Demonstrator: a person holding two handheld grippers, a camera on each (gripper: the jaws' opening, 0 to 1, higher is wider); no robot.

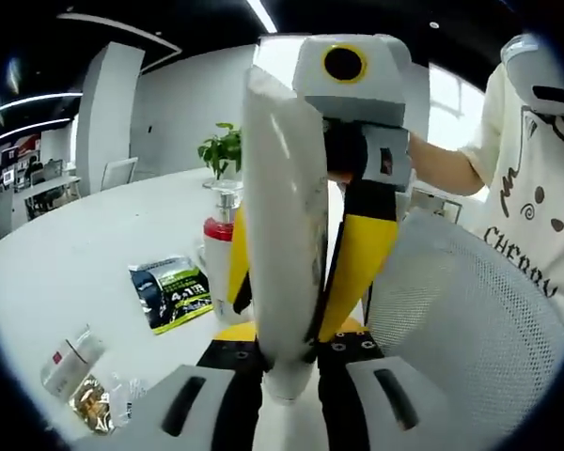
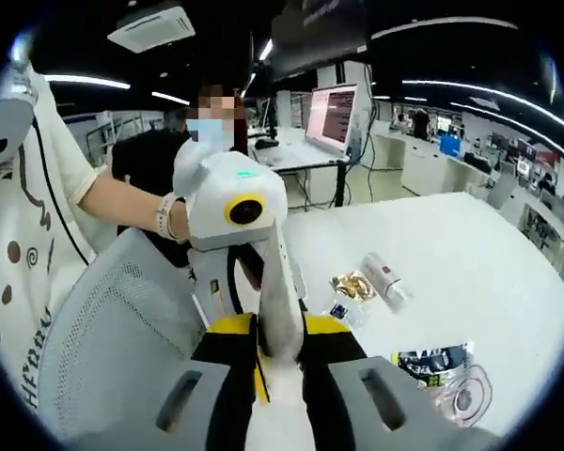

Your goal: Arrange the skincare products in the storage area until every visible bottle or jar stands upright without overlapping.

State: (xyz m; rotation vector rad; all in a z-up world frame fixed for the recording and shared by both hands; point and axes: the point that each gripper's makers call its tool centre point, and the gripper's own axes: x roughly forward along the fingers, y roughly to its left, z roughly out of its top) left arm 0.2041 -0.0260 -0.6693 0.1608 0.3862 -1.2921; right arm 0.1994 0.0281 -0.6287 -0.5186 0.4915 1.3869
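A tall white tube (image 1: 280, 216) stands up between the jaws of my left gripper (image 1: 284, 362), which is shut on its lower end. My right gripper faces it from the other side, its yellow fingers (image 1: 359, 254) flanking the same tube. In the right gripper view the white tube (image 2: 277, 287) sits between the jaws of the right gripper (image 2: 280, 343), shut on it, held above the table. A red-collared pump bottle (image 1: 220, 235) stands upright on the white table (image 1: 85, 263). Another white tube with a red label (image 1: 70, 362) (image 2: 385, 279) lies flat.
A green-black sachet (image 1: 172, 293) (image 2: 432, 360) and a clear packet with golden contents (image 1: 92, 404) (image 2: 354, 285) lie on the table. A white mesh chair back (image 1: 470, 310) (image 2: 103, 329) is close by. A potted plant (image 1: 224, 150) stands further back. A person's hand (image 2: 169, 218) holds the left gripper.
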